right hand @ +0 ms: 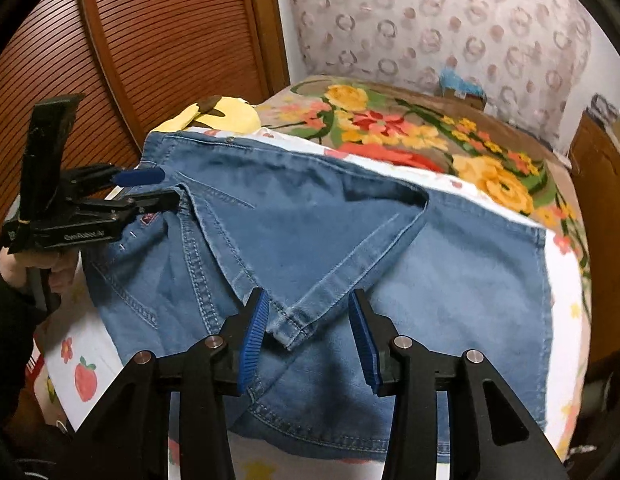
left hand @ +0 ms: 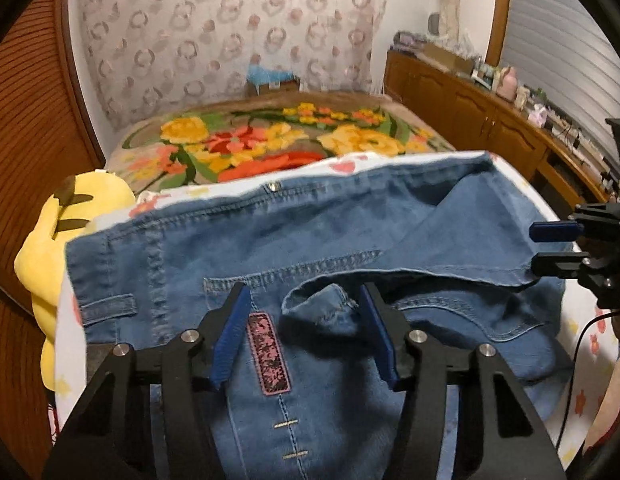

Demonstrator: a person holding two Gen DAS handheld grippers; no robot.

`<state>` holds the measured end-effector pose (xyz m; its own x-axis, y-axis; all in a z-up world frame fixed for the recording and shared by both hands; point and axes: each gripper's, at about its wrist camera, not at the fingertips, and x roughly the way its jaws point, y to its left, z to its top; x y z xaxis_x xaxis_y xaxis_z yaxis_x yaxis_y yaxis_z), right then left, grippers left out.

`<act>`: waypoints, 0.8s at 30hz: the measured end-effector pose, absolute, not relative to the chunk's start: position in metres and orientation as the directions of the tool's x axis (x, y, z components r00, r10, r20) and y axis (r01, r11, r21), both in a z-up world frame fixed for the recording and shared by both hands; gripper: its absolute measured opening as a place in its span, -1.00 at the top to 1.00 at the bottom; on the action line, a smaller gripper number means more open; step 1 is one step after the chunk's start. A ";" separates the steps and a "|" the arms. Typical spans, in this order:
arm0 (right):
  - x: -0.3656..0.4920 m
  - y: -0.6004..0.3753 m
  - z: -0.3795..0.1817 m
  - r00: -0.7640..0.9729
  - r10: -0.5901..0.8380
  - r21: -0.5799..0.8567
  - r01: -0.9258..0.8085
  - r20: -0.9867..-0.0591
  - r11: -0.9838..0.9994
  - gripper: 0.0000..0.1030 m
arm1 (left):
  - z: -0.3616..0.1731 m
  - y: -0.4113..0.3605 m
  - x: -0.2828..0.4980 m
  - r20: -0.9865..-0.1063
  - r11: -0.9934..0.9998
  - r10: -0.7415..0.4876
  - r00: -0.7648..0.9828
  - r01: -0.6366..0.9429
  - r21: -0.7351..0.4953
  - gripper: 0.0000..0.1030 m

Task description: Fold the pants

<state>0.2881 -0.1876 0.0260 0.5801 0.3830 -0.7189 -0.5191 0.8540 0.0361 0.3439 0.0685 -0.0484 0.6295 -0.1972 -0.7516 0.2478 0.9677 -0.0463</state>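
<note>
Blue denim pants lie folded on a white fruit-print sheet on the bed, also in the right wrist view. A leg end is folded back over the seat, its hem corner near me. My left gripper is open just above the waist part, by a hem corner and a pink patch. My right gripper is open, its fingers on either side of the hem corner. The right gripper shows at the left wrist view's right edge, the left gripper at the right wrist view's left.
A yellow plush toy lies at the bed's left side. A floral blanket covers the far bed. A wooden slatted door stands left, a wooden cabinet with small items right.
</note>
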 end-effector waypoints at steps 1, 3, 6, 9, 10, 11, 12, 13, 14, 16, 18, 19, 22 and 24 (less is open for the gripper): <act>0.290 -0.186 0.024 0.573 0.385 0.046 -0.517 -0.724 0.855 0.15 | -0.052 0.067 0.345 -0.758 0.968 -0.194 0.622 0.249 -0.044 -0.11; 0.296 -0.187 0.017 0.550 0.400 0.077 -0.518 -0.733 0.852 0.15 | -0.057 0.066 0.346 -0.765 0.969 -0.190 0.615 0.244 -0.044 -0.11; 0.310 -0.185 0.007 0.518 0.403 0.105 -0.510 -0.754 0.854 0.15 | -0.059 0.065 0.346 -0.763 0.968 -0.197 0.615 0.245 -0.053 0.14; 0.320 -0.184 0.001 0.490 0.419 0.148 -0.500 -0.764 0.854 0.15 | -0.059 0.062 0.344 -0.761 0.963 -0.211 0.613 0.263 -0.056 0.40; 0.323 -0.184 0.001 0.489 0.426 0.158 -0.497 -0.761 0.853 0.15 | -0.059 0.061 0.343 -0.760 0.963 -0.204 0.617 0.265 -0.044 0.54; 0.326 -0.187 0.002 0.490 0.434 0.167 -0.497 -0.756 0.852 0.15 | -0.058 0.059 0.341 -0.758 0.961 -0.207 0.619 0.273 -0.040 0.65; 0.327 -0.187 0.002 0.490 0.443 0.173 -0.501 -0.751 0.848 0.37 | -0.055 0.058 0.338 -0.754 0.958 -0.218 0.619 0.284 -0.044 0.76; 0.327 -0.187 0.005 0.492 0.455 0.174 -0.513 -0.742 0.840 0.52 | -0.053 0.058 0.336 -0.750 0.957 -0.217 0.624 0.288 -0.038 0.79; 0.325 -0.187 0.006 0.499 0.460 0.166 -0.526 -0.735 0.834 0.59 | -0.048 0.057 0.330 -0.742 0.957 -0.210 0.637 0.290 -0.022 0.80; 0.324 -0.185 0.015 0.519 0.467 0.146 -0.543 -0.715 0.827 0.66 | -0.038 0.060 0.320 -0.722 0.957 -0.219 0.656 0.288 -0.029 0.83; 0.324 -0.182 0.031 0.549 0.472 0.119 -0.557 -0.690 0.822 0.69 | -0.025 0.065 0.307 -0.697 0.959 -0.224 0.681 0.283 -0.031 0.84; 0.324 -0.180 0.040 0.565 0.476 0.106 -0.563 -0.674 0.819 0.70 | -0.018 0.068 0.300 -0.685 0.959 -0.226 0.692 0.281 -0.032 0.84; 0.325 -0.172 0.069 0.602 0.494 0.079 -0.581 -0.627 0.810 0.70 | 0.003 0.079 0.282 -0.647 0.961 -0.231 0.727 0.273 -0.036 0.85; 0.329 -0.164 0.089 0.622 0.507 0.066 -0.592 -0.596 0.804 0.70 | 0.018 0.088 0.265 -0.617 0.966 -0.222 0.755 0.258 -0.032 0.85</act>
<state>0.3286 -0.1642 0.0886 0.6224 0.5071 -0.5962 -0.5916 0.8035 0.0658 0.2654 0.0882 0.0182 0.7548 -0.2220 -0.6172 0.2576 0.9657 -0.0324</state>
